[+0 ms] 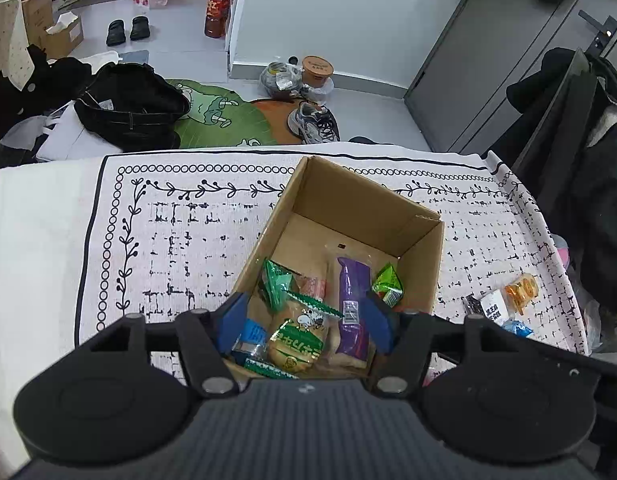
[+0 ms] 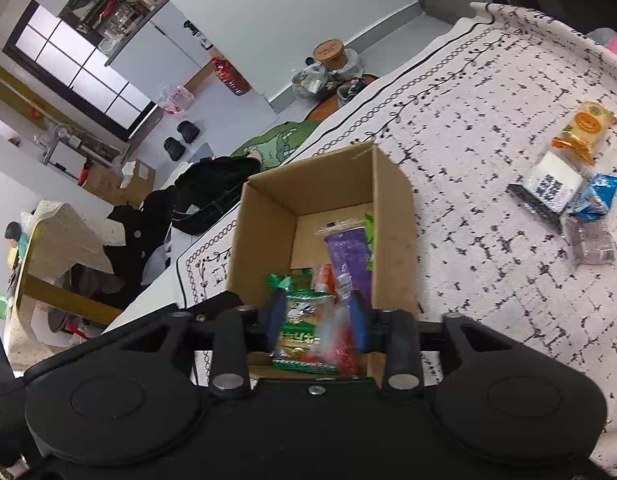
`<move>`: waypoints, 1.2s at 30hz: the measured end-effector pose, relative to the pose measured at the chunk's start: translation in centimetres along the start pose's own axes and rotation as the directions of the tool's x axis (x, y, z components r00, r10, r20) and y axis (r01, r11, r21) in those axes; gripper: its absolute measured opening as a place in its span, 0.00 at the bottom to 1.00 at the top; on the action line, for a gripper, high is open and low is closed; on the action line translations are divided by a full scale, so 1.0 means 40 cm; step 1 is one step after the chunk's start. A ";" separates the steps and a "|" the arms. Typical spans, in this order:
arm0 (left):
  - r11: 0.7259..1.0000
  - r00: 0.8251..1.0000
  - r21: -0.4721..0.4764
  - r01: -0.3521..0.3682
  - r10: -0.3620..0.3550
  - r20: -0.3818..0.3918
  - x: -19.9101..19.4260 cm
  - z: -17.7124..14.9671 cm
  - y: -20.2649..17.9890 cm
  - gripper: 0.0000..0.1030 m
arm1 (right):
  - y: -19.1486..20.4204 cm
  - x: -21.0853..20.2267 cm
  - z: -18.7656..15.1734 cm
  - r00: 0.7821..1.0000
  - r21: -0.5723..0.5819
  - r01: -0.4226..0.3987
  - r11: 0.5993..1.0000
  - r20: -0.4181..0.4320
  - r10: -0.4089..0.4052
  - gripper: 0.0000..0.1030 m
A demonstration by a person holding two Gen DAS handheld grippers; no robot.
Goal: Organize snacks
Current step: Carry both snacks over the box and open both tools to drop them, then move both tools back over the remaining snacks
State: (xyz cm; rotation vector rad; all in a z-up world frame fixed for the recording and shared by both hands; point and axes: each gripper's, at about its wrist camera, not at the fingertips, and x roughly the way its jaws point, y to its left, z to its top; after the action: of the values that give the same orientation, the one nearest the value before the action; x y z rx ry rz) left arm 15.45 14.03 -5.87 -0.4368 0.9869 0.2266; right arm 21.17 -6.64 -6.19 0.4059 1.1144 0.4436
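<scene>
below, an open corrugated cardboard box [image 1: 340, 216] is seen on a white woven cloth [image 1: 188, 240] printed with black rings, vines and broken grid lines. glossy crinkled snack packets are heaped at its near end: a long purple wrapper [image 1: 352, 300], a small green pouch [image 1: 388, 284] and a green-banded bread pack [image 1: 296, 340]. the left gripper [image 1: 304, 320] is held over them with blue pads parted, nothing pressed between. the right gripper [image 2: 318, 320] is partly opened; a blurred red-and-clear packet [image 2: 336, 340] is seen between its pads, and contact cannot be told. four more packets [image 2: 568, 184] are left on the cloth, well apart from the box.
</scene>
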 end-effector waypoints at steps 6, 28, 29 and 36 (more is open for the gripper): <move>1.000 1.000 -0.010 0.022 -0.022 -0.017 -0.003 -0.010 -0.018 0.68 | -0.046 -0.045 0.010 0.998 0.009 0.057 0.998 0.038 -0.057 0.58; 0.993 0.998 0.106 0.054 -0.052 -0.024 0.005 -0.064 -0.186 0.89 | -0.208 -0.168 0.039 0.975 -0.018 0.179 0.984 0.136 -0.175 1.00; 0.992 0.998 0.117 0.054 -0.052 -0.021 0.004 -0.066 -0.195 0.93 | -0.218 -0.172 0.039 0.974 -0.022 0.186 0.982 0.138 -0.181 1.00; 0.989 0.999 0.140 0.053 -0.053 -0.005 0.007 -0.078 -0.239 1.00 | -0.282 -0.202 0.045 0.966 -0.041 0.221 0.974 0.149 -0.213 1.00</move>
State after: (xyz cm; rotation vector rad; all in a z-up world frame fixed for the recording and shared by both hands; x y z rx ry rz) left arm 16.86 4.08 -5.17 -0.3344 0.9847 0.1079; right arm 21.38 -20.60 -5.23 0.2567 0.9908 0.2483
